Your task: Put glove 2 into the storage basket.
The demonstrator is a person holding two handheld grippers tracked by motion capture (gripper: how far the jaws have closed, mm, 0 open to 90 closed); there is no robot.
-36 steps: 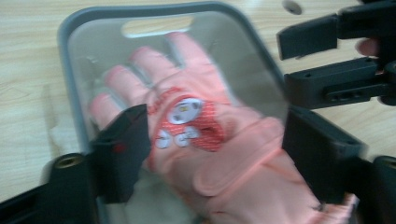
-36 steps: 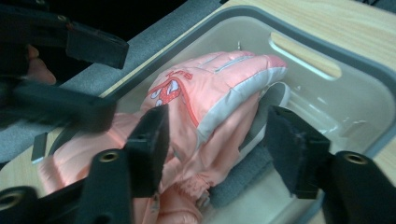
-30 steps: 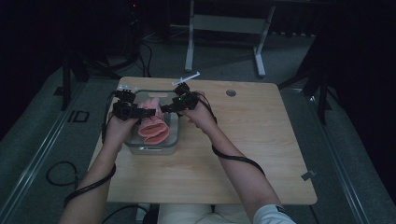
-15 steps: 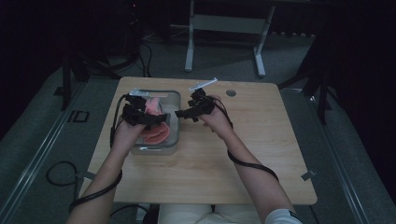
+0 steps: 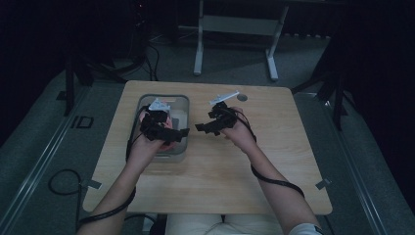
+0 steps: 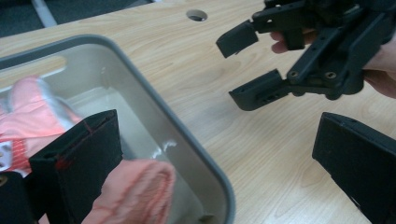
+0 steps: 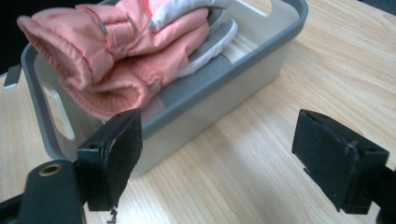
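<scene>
Both jaws just opened, empty: left gripper [image 5: 169, 133] over bin [image 5: 182, 100]; right gripper [image 5: 211, 125] released beside it; pink gloves [image 7: 126, 56] inside.

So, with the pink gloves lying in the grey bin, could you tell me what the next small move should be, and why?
Probably draw both grippers back toward the person. The pink gloves lie inside the grey bin, and nothing sits between the jaws of either gripper. The left gripper stands open over the bin, and the right gripper is open above bare table. So the placing looks done.
</scene>
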